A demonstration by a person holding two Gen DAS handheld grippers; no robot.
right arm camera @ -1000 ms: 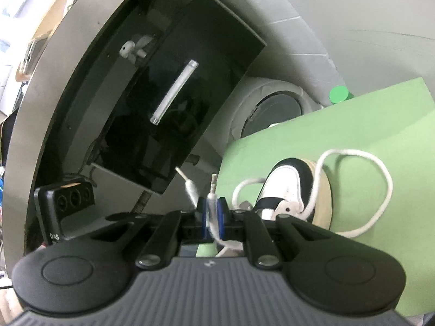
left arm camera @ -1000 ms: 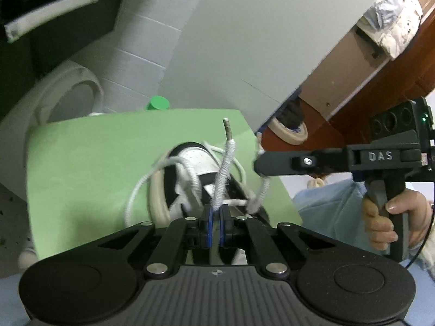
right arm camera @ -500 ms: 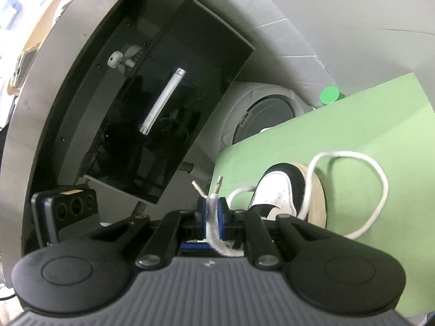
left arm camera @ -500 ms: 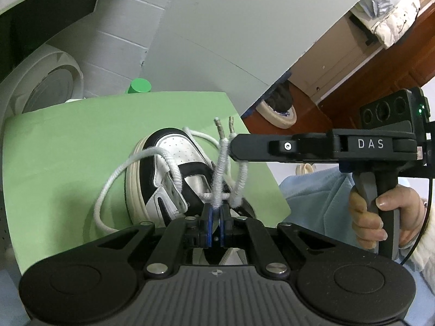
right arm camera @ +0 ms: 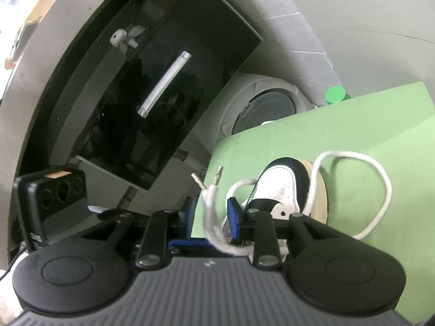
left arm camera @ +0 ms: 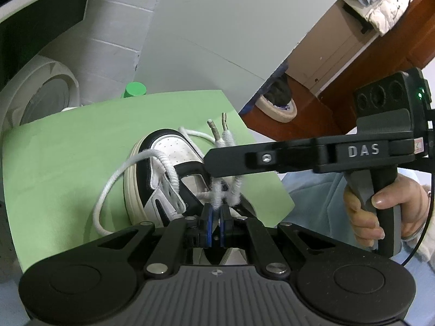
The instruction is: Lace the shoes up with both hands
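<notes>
Lace point(left arm camera: 217, 201) sits pinched between the blue pads of my left gripper point(left arm camera: 215, 224), which is clamped tight on it just above the shoe point(left arm camera: 168, 168). My right gripper point(right arm camera: 210, 214) has just been spreading its jaws; both lace ends point(right arm camera: 208, 203) stand between its pads without being pressed. From the left view its arm crosses level in front, a hand point(left arm camera: 380, 212) wrapped round the handle at the right. Beyond my fingers the shoe lies toe-away on the green mat point(left arm camera: 68, 149), a lace loop point(right arm camera: 380, 190) trailing beside it. I see no containers.
</notes>
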